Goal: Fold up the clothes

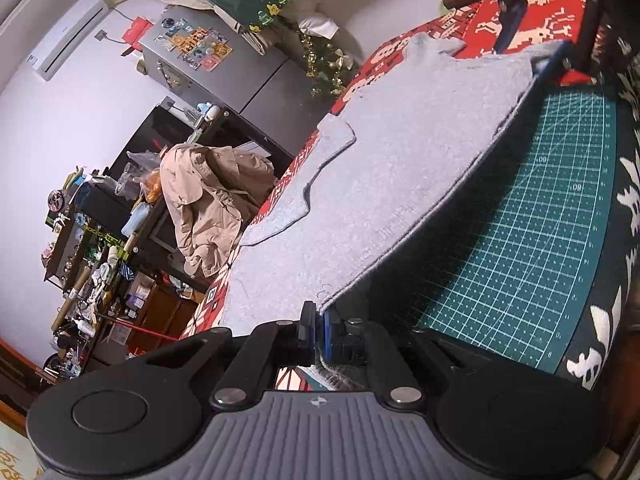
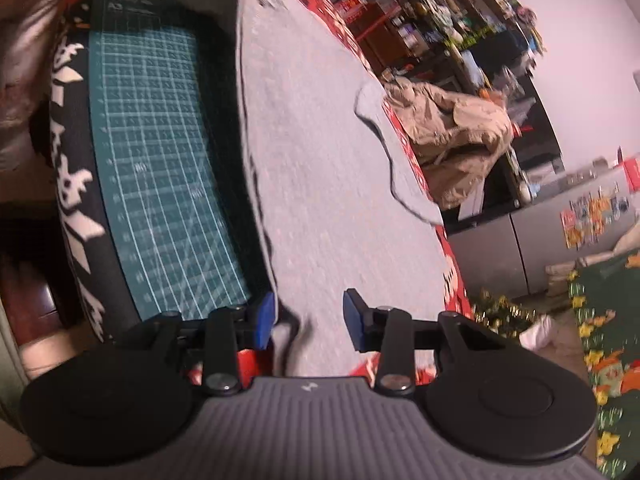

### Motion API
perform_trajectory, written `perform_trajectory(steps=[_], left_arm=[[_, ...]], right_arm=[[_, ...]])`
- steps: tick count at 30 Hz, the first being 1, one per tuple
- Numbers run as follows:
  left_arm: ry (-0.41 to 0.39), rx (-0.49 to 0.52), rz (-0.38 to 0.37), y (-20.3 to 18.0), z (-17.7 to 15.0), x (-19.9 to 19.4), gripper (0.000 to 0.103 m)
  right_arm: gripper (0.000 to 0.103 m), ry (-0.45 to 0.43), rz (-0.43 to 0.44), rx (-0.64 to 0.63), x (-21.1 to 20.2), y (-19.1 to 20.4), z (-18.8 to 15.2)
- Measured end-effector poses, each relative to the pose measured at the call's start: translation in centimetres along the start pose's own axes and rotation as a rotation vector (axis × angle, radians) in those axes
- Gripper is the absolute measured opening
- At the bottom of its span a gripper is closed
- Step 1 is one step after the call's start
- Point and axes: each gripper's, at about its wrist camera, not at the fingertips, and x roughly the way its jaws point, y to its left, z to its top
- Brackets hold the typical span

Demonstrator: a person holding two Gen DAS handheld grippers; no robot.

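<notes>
Grey garment point(image 1: 400, 152): left gripper point(image 1: 316, 330) pinches hem; right gripper point(image 2: 308, 316) spread apart.

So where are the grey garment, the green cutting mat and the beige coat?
Garment point(image 1: 400, 168), left wrist view, middle of the grey cloth.
Mat point(image 1: 552, 216), left wrist view, bare gridded surface.
Coat point(image 1: 208, 200), left wrist view, its draped body.

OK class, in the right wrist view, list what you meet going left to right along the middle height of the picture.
Black-and-white patterned cloth → green cutting mat → grey garment → red patterned cloth edge → beige jacket → grey cabinet.
</notes>
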Motion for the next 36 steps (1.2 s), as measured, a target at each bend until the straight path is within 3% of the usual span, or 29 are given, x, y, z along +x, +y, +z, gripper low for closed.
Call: perform_trajectory(steps=[4, 5, 6, 9, 15, 20, 28, 36], left_arm=[[0.008, 0.047, 0.009, -0.8, -0.3, 0.2, 0.009], [0.009, 0.056, 0.011, -1.0, -0.5, 0.2, 0.009], [0.009, 0.064, 0.013, -1.1, -0.6, 0.2, 0.009], [0.007, 0.057, 0.013, -0.8, -0.7, 0.0, 0.006], [-0.026, 0.1, 0.033, 0.9, 0.3, -0.1, 0.005], [-0.09, 0.202, 0.05, 3.5, 1.7, 1.0, 0.005], [-0.166, 0.419, 0.043, 8.3, 3.7, 6.8, 0.005], [-0.096, 0.508, -0.078, 11.1, 4.8, 15.7, 0.006]], right_arm=[[0.033, 0.007, 0.001, 0.025, -0.1, -0.2, -0.6], [0.021, 0.009, 0.005, 0.016, 0.0, -0.1, -0.5], [0.015, 0.012, 0.012, 0.004, 0.0, 0.1, -0.6], [0.008, -0.017, 0.001, -0.016, -0.6, 0.4, -0.9], [0.007, -0.063, -0.015, 0.066, -2.3, -2.4, -0.8], [0.007, -0.099, -0.03, 0.044, -2.2, -7.1, -0.1], [0.007, -0.153, -0.009, -0.089, 3.5, -16.6, 1.7], [0.007, -0.123, 0.114, -0.134, 12.6, -22.6, 2.8]])
